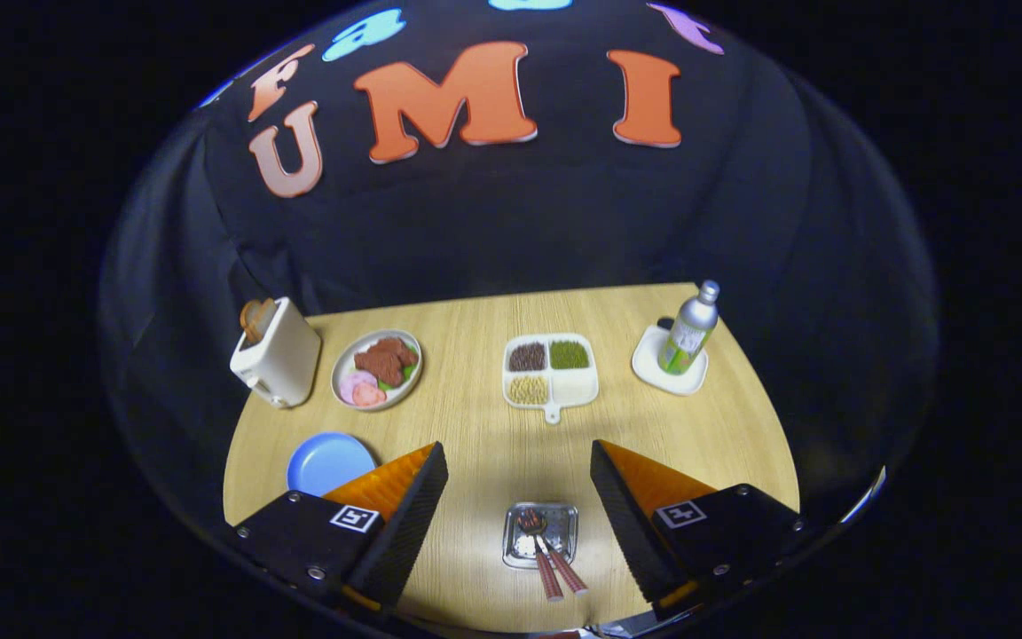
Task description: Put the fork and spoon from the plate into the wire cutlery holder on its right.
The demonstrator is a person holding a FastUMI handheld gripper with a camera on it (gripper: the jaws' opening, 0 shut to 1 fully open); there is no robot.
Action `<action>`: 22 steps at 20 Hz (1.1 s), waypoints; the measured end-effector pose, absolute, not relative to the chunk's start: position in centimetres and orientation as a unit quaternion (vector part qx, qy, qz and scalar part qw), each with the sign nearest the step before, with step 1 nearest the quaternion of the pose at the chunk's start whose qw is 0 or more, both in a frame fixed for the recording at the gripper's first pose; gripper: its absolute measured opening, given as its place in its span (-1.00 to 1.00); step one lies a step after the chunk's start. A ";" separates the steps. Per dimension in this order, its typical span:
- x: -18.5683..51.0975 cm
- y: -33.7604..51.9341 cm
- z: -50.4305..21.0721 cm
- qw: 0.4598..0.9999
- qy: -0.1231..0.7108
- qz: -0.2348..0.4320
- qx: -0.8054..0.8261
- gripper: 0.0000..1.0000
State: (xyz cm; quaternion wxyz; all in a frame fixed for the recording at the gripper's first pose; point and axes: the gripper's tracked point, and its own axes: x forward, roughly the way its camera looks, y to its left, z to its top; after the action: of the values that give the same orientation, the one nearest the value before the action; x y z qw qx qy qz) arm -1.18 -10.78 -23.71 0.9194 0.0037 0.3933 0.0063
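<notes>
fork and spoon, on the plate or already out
On the plate: fork and spoon lie on the metal plate between the open gripper fingers, untouched.

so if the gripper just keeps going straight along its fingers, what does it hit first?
Probably the divided tray of beans and grains, dead ahead beyond the open gripper. The metal plate with fork and spoon lies between the fingers, likely beneath that line; depth is unclear.
</notes>
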 end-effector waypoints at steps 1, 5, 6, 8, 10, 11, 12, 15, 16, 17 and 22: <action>-0.5 -11.0 -21.9 0.932 0.362 0.007 -0.009 0.94; 1.4 -10.3 -14.8 0.966 0.254 0.013 -0.040 0.94; 1.7 -10.1 -13.5 0.973 0.227 0.011 -0.050 0.94; 2.1 -10.1 -10.3 0.983 0.169 0.002 -0.073 0.95; 2.3 -9.5 -7.9 0.988 0.132 0.000 -0.074 0.94; 2.2 -9.1 -7.1 0.990 0.122 0.001 -0.067 0.94; 2.3 -9.0 -6.3 0.992 0.110 0.001 -0.058 0.94; 2.5 -9.2 -4.3 0.996 0.079 -0.006 -0.042 0.94; 2.7 -9.2 -4.1 0.997 0.073 -0.006 -0.039 0.94; 2.6 -9.2 -4.0 0.997 0.070 -0.004 -0.038 0.94; 2.1 -10.7 -3.7 0.998 0.062 -0.019 -0.023 0.94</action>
State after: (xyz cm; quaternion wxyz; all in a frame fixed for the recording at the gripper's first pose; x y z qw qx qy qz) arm 2.10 -10.67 -3.75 0.9977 -0.0227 0.0616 -0.0189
